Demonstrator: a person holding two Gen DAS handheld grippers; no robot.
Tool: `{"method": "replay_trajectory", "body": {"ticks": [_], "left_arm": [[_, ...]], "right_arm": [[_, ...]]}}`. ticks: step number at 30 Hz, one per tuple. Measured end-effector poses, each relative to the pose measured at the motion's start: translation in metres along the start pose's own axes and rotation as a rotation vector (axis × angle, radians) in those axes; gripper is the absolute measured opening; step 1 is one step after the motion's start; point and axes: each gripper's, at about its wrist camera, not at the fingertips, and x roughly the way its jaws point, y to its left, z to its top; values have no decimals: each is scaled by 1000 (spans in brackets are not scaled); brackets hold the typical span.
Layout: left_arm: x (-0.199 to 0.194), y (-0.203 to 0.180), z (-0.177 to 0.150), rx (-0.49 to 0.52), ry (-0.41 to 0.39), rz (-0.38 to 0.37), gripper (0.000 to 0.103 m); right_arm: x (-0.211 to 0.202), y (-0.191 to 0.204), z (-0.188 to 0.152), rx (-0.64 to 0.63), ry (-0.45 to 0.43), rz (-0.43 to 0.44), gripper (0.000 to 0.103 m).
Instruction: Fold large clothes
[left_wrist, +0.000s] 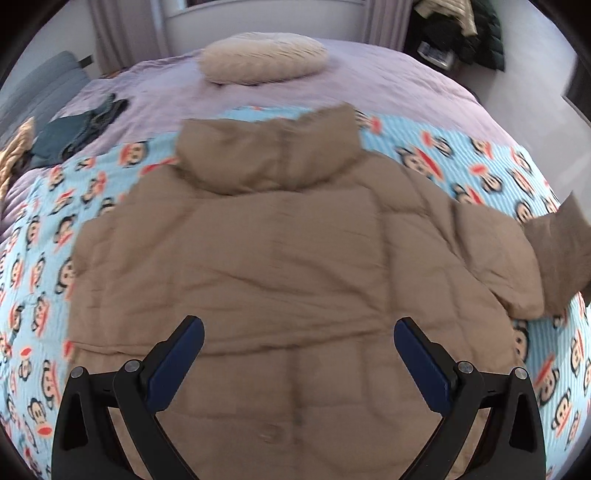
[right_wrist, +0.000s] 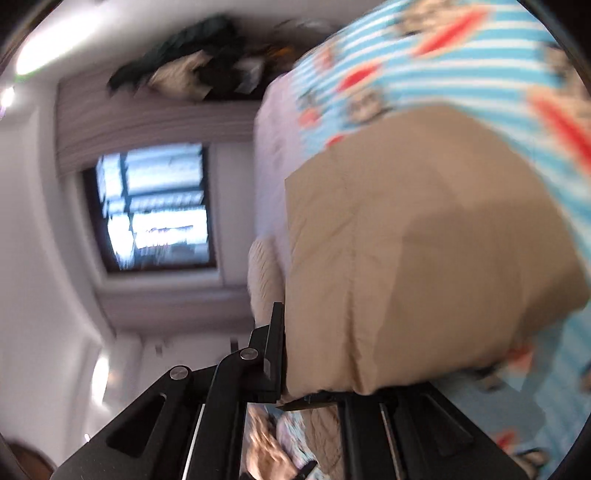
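A tan puffer jacket (left_wrist: 280, 258) lies back-up on a blue monkey-print blanket (left_wrist: 40, 258), hood toward the far side. My left gripper (left_wrist: 298, 332) is open and empty above the jacket's lower back. The jacket's right sleeve (left_wrist: 554, 251) is lifted at the right edge of the left wrist view. In the right wrist view, rolled sideways and blurred, my right gripper (right_wrist: 291, 369) is shut on that tan sleeve (right_wrist: 424, 258), which drapes over and hides the right finger.
The blanket lies on a lilac bedspread (left_wrist: 388, 74) with a cream round pillow (left_wrist: 262, 55) at the far end. Dark folded clothes (left_wrist: 74, 129) sit at the far left. A pile of clothes (left_wrist: 461, 33) stands beyond the bed's right corner. A window (right_wrist: 155, 206) faces the bed.
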Motion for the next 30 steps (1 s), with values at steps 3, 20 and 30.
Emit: {"method": "replay_trajectory", "body": {"ticks": [3,20,30], "left_arm": [[-2,32,5,-46,-23,21,103],[19,177,-16,-176,-16,99,103],[29,181,-16,-181,-11,49,103]], "right_arm": [[49,47,-33,-158,97,-23,8],[284,36,-300,-701,478,-498,12],[261,22,-307,-667,465,-528,71]]}}
